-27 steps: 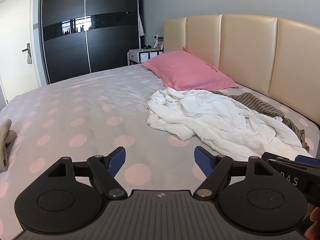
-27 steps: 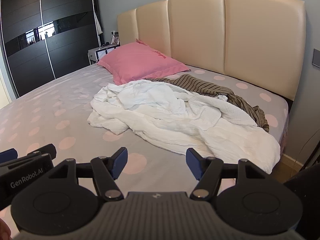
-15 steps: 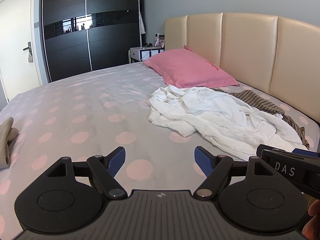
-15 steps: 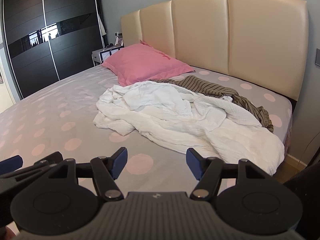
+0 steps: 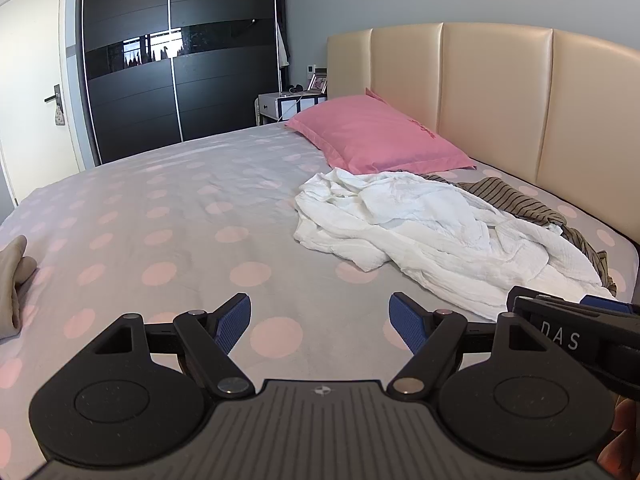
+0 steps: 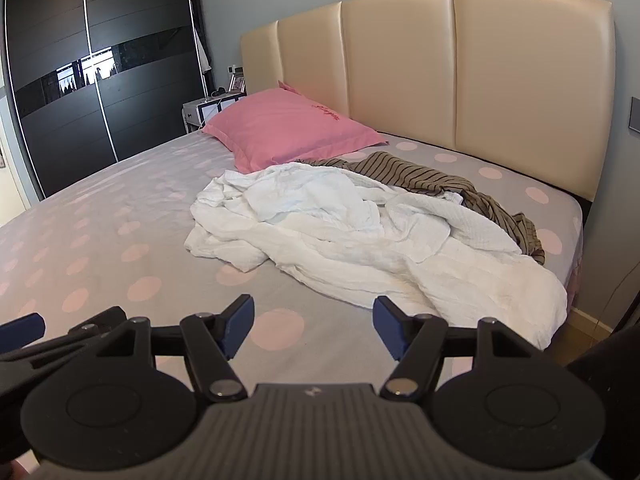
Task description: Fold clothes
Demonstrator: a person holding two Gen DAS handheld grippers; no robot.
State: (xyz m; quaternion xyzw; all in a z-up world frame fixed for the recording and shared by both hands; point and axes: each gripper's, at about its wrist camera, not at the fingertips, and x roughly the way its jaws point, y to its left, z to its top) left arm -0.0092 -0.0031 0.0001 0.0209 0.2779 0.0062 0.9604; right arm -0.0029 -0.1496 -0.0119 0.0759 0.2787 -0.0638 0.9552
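A crumpled white garment (image 5: 432, 236) lies on the grey bed with pink dots (image 5: 168, 216), also in the right wrist view (image 6: 360, 240). A brown striped garment (image 5: 516, 200) lies behind it, near the headboard (image 6: 432, 180). A folded beige cloth (image 5: 12, 280) sits at the bed's left edge. My left gripper (image 5: 320, 320) is open and empty, above the bed's near side, short of the white garment. My right gripper (image 6: 312, 320) is open and empty, just short of the white garment's near edge.
A pink pillow (image 5: 376, 136) lies against the beige headboard (image 5: 500, 92). A dark sliding wardrobe (image 5: 176, 60), a white door (image 5: 32, 80) and a nightstand (image 5: 288, 104) stand beyond the bed. The bed's right edge (image 6: 576, 240) drops to the floor.
Both grippers have drawn back and risen slightly, so the bed and clothes appear a little farther away. Both stay open; the clothes have not moved.
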